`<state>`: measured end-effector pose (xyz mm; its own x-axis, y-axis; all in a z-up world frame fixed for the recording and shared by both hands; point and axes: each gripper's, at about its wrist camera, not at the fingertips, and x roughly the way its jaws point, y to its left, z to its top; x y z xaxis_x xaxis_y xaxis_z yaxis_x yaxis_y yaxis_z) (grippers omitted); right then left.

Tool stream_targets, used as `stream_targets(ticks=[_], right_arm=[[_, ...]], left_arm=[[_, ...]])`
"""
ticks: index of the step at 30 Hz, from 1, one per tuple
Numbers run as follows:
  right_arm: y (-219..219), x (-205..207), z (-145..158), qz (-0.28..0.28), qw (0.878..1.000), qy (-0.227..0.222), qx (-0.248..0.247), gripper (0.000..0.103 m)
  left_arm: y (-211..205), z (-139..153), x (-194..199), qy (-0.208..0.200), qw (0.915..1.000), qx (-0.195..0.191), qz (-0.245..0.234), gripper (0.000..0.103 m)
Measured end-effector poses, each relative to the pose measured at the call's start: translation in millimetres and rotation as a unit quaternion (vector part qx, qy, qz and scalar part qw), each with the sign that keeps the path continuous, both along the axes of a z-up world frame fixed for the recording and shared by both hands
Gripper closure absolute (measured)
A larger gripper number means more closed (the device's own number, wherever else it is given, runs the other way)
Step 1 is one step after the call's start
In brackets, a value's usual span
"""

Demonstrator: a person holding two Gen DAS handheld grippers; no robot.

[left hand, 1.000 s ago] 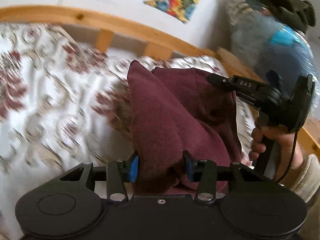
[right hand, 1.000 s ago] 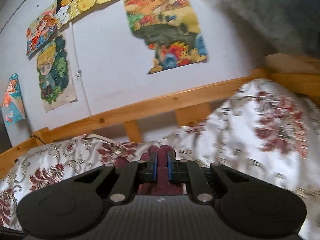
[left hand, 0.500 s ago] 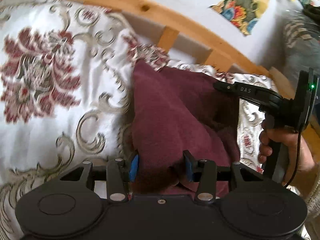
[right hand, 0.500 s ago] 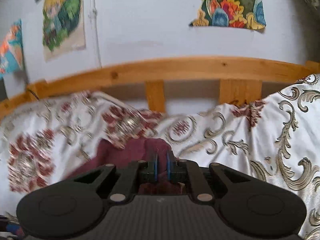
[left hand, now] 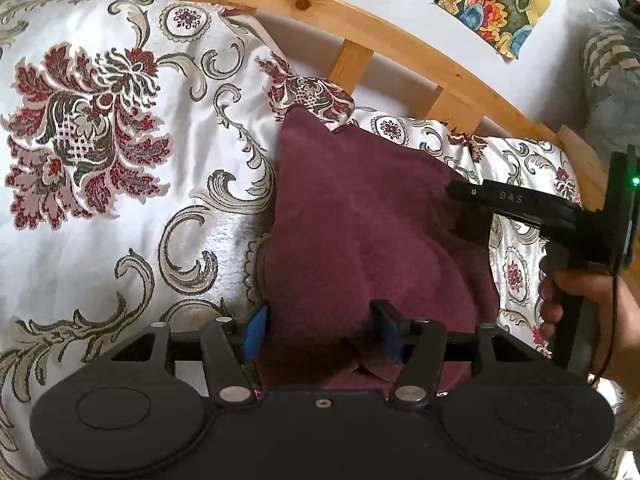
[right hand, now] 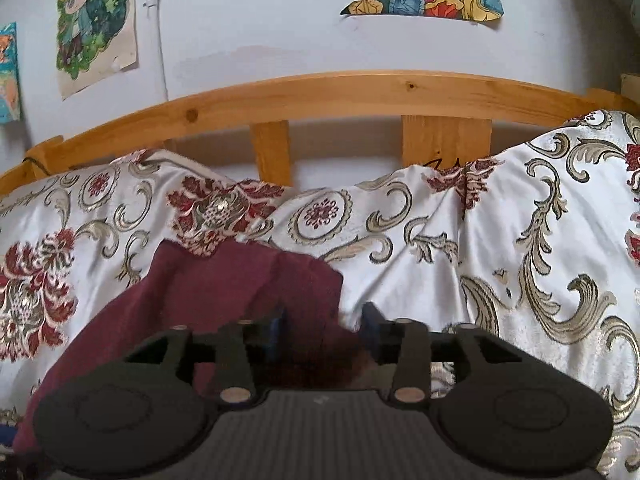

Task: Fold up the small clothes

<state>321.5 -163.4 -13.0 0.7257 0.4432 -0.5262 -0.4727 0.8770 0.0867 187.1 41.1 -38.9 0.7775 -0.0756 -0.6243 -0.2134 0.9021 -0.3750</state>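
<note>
A small maroon garment (left hand: 352, 216) lies on the floral bedspread (left hand: 100, 140), its far corner toward the wooden bed rail. My left gripper (left hand: 320, 330) has its jaws apart with a thick fold of the maroon cloth between the blue pads. In the left wrist view my right gripper (left hand: 452, 191) reaches in from the right at the garment's right edge. In the right wrist view my right gripper (right hand: 325, 326) is open, jaws apart over the edge of the garment (right hand: 240, 280), which lies loose on the bedspread (right hand: 500, 248).
A wooden bed rail (right hand: 320, 92) with slats runs along the far side against a white wall with colourful posters (right hand: 96, 24). The satin bedspread is rumpled near the rail. Grey and striped fabric (left hand: 612, 80) sits at the far right.
Both grippers came down with the garment onto the bedspread. The right gripper, shut on the cloth before, has opened and let it go.
</note>
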Motion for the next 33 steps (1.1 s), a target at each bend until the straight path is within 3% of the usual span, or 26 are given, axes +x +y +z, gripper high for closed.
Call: stream_targets(ticks=[4,6,11,14,22,33], right_arm=[[-5.5,-17.2,1.0,0.009,1.000,-0.005,-0.006,0.031],[-10.2,-30.0,2.2,0.011,1.000,-0.006,0.003,0.019],[-21.1,-67.9,4.3,0.023,0.999,-0.026,0.001,0.008],[-29.9,-86.4,6.9,0.016,0.999,-0.036,0.008,0.001],[-50.4,-135.7,9.4,-0.009,0.999,-0.047,0.015,0.000],[-67.1,-207.3,31.3,-0.057,0.990,-0.117,0.059,0.000]], left_arm=[[-3.2,1.1,2.3,0.005,0.9999,0.009,-0.004,0.033],[-1.4,2.7,1.1,0.008,1.0000,0.003,-0.005,0.024],[1.8,4.1,-7.1,0.004,0.9996,-0.018,-0.020,0.011],[-2.3,5.4,-9.8,0.008,0.9996,-0.008,-0.027,0.009],[-6.1,24.1,-32.0,-0.018,0.9990,0.037,-0.014,0.001],[-18.7,56.4,-70.9,-0.055,0.9907,0.121,-0.027,0.001]])
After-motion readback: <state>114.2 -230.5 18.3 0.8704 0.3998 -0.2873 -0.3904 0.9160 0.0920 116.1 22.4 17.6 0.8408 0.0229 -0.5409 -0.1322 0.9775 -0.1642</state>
